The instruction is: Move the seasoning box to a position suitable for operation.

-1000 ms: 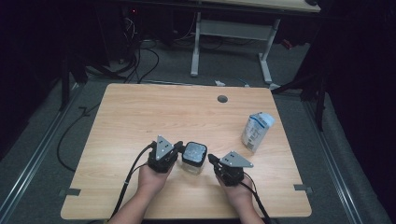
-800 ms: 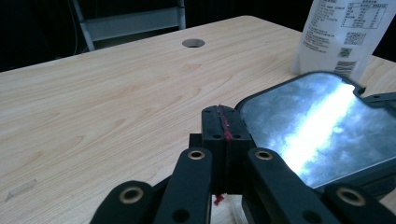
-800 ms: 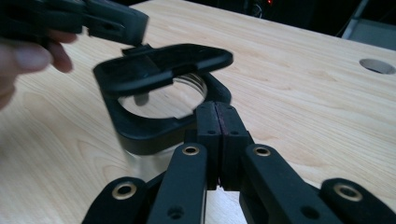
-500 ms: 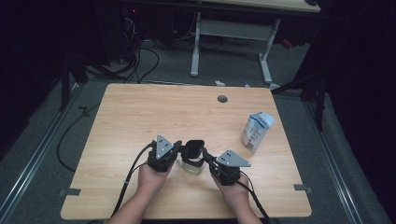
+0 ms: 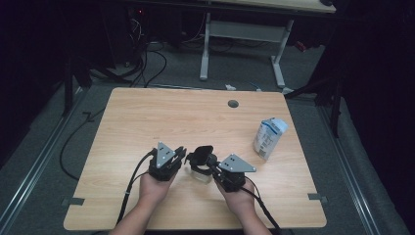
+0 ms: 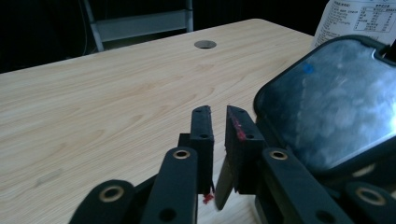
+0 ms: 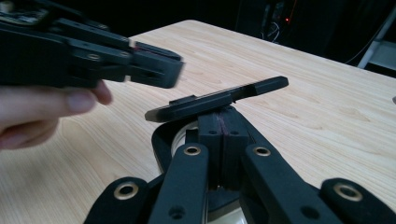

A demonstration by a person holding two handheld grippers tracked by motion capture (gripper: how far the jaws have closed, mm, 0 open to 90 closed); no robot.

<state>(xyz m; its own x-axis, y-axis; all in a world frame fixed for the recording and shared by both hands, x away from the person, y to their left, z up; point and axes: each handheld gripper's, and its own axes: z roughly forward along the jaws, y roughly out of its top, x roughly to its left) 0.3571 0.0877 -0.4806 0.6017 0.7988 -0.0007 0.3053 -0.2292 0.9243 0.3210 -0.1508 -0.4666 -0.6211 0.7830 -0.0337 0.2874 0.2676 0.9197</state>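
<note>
Black plastic and clear walls make up the thing in hand: a small square container [image 5: 200, 169] with a black-rimmed lid [image 5: 201, 152], standing near the front edge of the wooden table [image 5: 147, 117], between the two grippers. The right gripper [image 5: 211, 160] has its jaws pressed together on the lid's edge, and in the right gripper view the lid [image 7: 219, 99] sits tilted, lifted off the open body below. The left gripper [image 5: 180, 155] is just beside the container; its jaws have just been opening and stand slightly apart with nothing between them, the lid's glossy window [image 6: 334, 102] to one side.

The lid looks light and stiff, though its smooth rim could slip in a narrow pinch, so a hold on the thick black frame seems safest. The clear body probably weighs little and may slide unless steadied at its side walls.

Farther back, well apart, a white and blue carton [image 5: 269, 138] stands near the right edge, with a round cable hole [image 5: 233, 104] beyond.
</note>
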